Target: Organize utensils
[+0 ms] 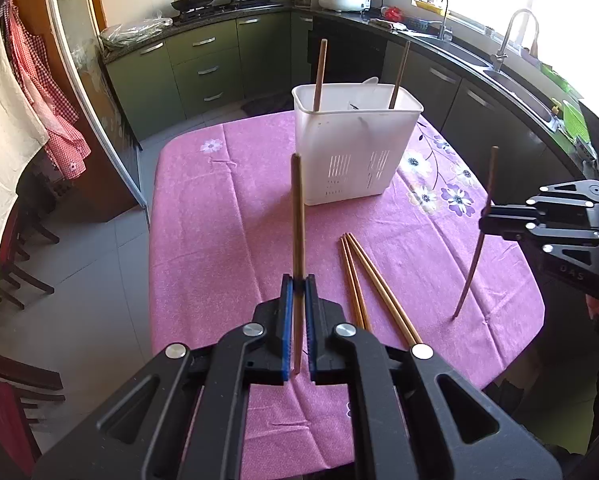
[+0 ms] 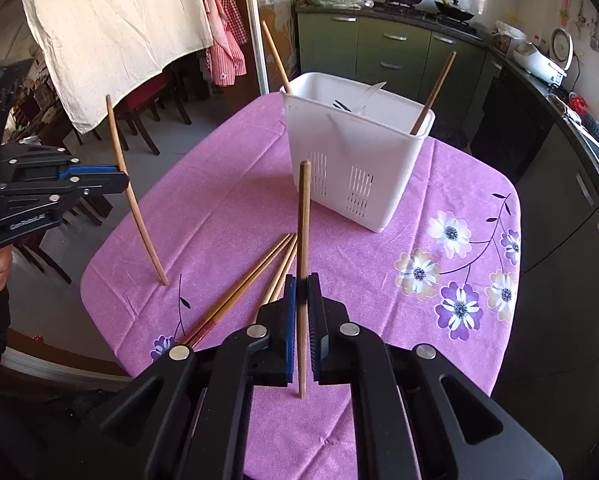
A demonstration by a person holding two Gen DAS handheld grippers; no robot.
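Closest in, the left hand-held gripper [image 1: 298,282] is pinching one chopstick [image 1: 297,240] upright between its blue pads, the stick's lower end hanging just above the pink cloth. The right hand-held gripper [image 2: 302,280] is pressed the same way onto a second chopstick [image 2: 303,248], also near upright and clear of the cloth.

Judging by what lies where, the job looks about half done. The white utensil holder [image 1: 351,148] stands toward the far end of the counter [image 1: 203,216], and two chopsticks already lean in it, one at its left corner [image 1: 320,74] and one at its right [image 1: 399,74], with a pale utensil and something dark lower inside that I cannot make out. The loose chopsticks [image 1: 363,280], three or perhaps four, lie in a fan on the cloth between the two grippers. So the two held sticks have yet to go in, then that loose bundle.

For room: the holder's open top is unobstructed from the near side, and the stretch of cloth between grippers and holder is bare apart from the loose bundle. The leaning sticks occupy the holder's two corners, so the middle of the opening seems the safer entry. The holder sits near the counter's far edge; a hard nudge could push it that way. The counter's rounded sides drop to tiled floor, with chairs [image 2: 139,120] well apart on one side.
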